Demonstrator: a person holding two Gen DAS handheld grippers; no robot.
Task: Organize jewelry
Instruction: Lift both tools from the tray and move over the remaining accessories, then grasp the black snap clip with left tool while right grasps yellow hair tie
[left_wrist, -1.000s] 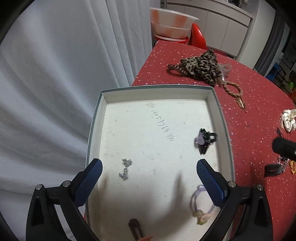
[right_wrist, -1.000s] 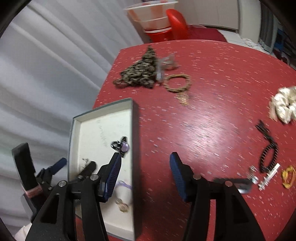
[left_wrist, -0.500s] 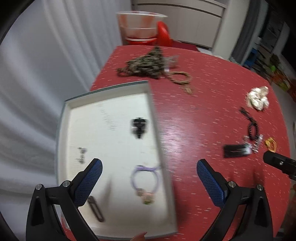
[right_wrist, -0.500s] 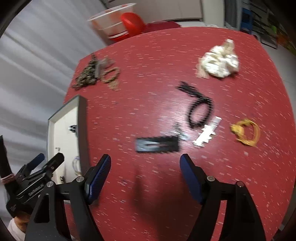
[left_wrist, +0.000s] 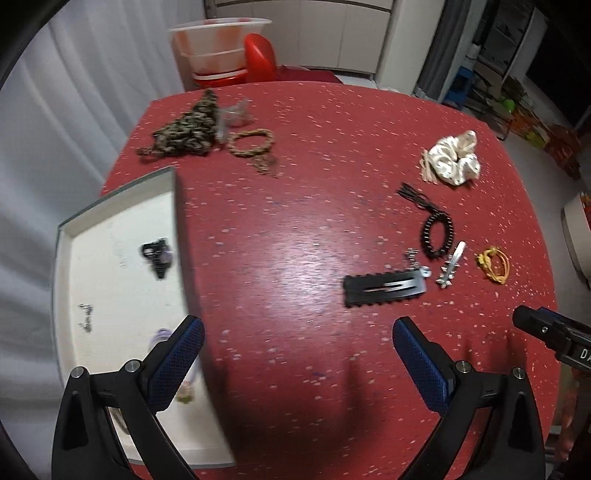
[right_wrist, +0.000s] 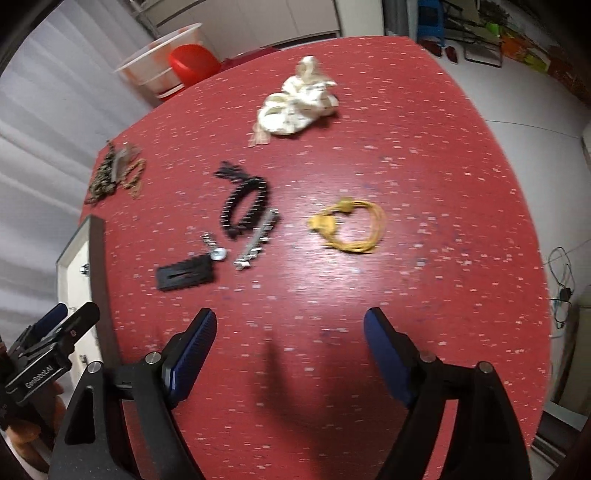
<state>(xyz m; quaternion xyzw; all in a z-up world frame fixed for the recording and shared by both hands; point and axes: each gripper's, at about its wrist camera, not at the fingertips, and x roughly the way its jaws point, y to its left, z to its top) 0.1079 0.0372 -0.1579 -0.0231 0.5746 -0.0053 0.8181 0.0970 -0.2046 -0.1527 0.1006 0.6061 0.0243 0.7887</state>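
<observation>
Red speckled desk (left_wrist: 303, 206); white tray (left_wrist: 110, 295) now at left, four pieces inside. Both claws, left (left_wrist: 297, 354) and right (right_wrist: 290, 350), wide, empty, swung over loose cluster: black barrette (right_wrist: 184, 277), beaded bracelet (right_wrist: 243, 206), yellow tie (right_wrist: 351, 225). Next pickup likely.

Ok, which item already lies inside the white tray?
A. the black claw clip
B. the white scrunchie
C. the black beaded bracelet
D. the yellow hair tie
A: the black claw clip lies inside the white tray; the others sit out on the red table.
</observation>
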